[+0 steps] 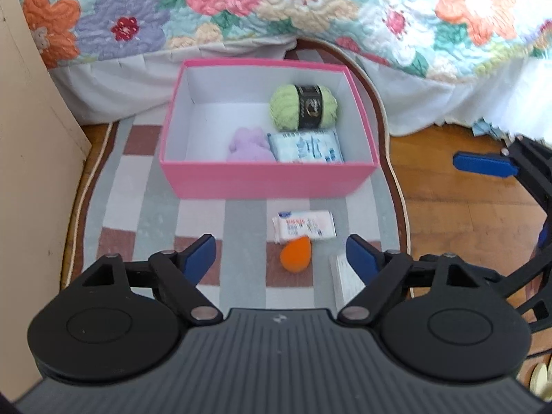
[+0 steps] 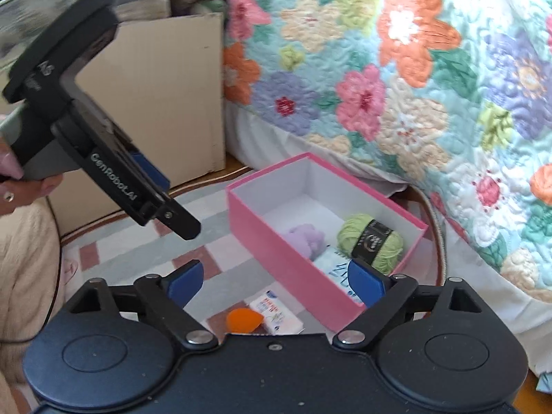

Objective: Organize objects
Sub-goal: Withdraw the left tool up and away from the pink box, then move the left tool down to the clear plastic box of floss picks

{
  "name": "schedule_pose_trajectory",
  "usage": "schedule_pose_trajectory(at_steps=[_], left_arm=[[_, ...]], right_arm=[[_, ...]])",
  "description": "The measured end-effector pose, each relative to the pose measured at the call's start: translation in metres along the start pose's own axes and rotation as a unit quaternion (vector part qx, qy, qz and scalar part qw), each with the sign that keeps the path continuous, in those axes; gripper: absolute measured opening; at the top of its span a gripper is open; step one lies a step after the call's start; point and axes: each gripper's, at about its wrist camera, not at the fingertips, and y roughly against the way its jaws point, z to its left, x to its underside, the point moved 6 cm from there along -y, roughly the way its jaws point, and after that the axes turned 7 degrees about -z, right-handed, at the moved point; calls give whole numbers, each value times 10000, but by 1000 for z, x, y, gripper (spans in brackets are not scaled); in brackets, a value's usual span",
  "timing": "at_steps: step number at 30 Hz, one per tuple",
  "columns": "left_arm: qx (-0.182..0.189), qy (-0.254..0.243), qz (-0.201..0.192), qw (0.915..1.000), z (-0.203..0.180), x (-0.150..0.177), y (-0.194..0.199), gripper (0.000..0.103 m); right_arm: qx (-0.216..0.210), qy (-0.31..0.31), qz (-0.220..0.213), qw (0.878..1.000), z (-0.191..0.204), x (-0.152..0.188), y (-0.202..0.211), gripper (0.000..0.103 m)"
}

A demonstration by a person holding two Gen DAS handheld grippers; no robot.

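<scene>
A pink box (image 1: 269, 179) (image 2: 296, 269) with a white inside stands on a checked rug. In it lie a green yarn ball (image 1: 303, 106) (image 2: 371, 241), a lilac plush toy (image 1: 249, 145) (image 2: 307, 239) and a blue-white tissue pack (image 1: 305, 147) (image 2: 333, 265). In front of the box lie a white tissue pack (image 1: 303, 229) (image 2: 276, 314), an orange teardrop sponge (image 1: 295, 257) (image 2: 243, 319) and a white ridged item (image 1: 345, 281). My left gripper (image 1: 281, 253) hangs open above the sponge, nothing between its blue pads. My right gripper (image 2: 276, 279) is open and empty too, beside the box's near corner.
A flowered quilt (image 1: 310, 7) (image 2: 396, 69) hangs over the bed behind the box. A beige cardboard panel (image 1: 27, 138) (image 2: 155, 110) stands at the left. Wooden floor (image 1: 459, 207) lies right of the rug (image 1: 145, 207). A hand and cream sleeve (image 2: 24, 258) hold the left gripper's body.
</scene>
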Motion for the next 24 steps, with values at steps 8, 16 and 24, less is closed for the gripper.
schedule_pose_trajectory(at_steps=[8, 16, 24], left_arm=[[87, -109, 137, 9998, -10, 35, -7, 96], [-124, -8, 285, 9995, -10, 66, -26, 96], [323, 189, 541, 9978, -33, 96, -44, 96]], right_arm=[[-460, 408, 260, 9978, 21, 34, 5, 93], [-1189, 749, 673, 9878, 38, 76, 3, 93], [-1198, 1484, 1011, 9764, 54, 98, -16, 93]])
